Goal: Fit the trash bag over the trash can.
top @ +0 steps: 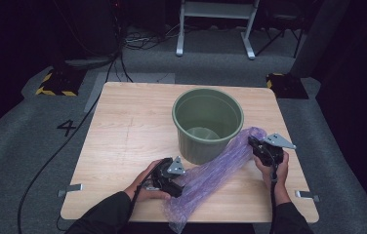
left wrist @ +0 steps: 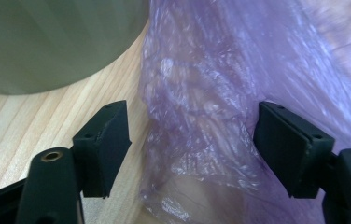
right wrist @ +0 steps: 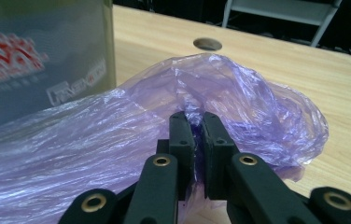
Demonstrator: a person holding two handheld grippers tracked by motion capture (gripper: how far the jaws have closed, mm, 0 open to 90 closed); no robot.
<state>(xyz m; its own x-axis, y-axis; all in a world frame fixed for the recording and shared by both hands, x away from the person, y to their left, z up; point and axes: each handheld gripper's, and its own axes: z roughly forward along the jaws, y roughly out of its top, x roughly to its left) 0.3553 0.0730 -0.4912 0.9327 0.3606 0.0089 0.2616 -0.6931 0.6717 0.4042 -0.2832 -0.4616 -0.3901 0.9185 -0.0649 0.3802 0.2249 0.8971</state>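
A pale square wooden table (top: 123,131) with rounded corners stands on grey carpet (top: 15,146) in a dark room, where black cables (top: 50,156) trail across the floor, a white metal frame (top: 215,24) stands beyond the far edge, and a yellow-and-black striped block (top: 54,83) sits off the far left corner. A round olive-green plastic bucket (top: 208,124) stands upright right of the table's middle. A long crinkled translucent purple plastic bag (top: 211,175) lies just beside its near side, running from the near edge toward the right. The left gripper (left wrist: 192,140) has its jaws spread wide around the bag's near part; the right gripper (right wrist: 199,140) pinches the bag's far end.
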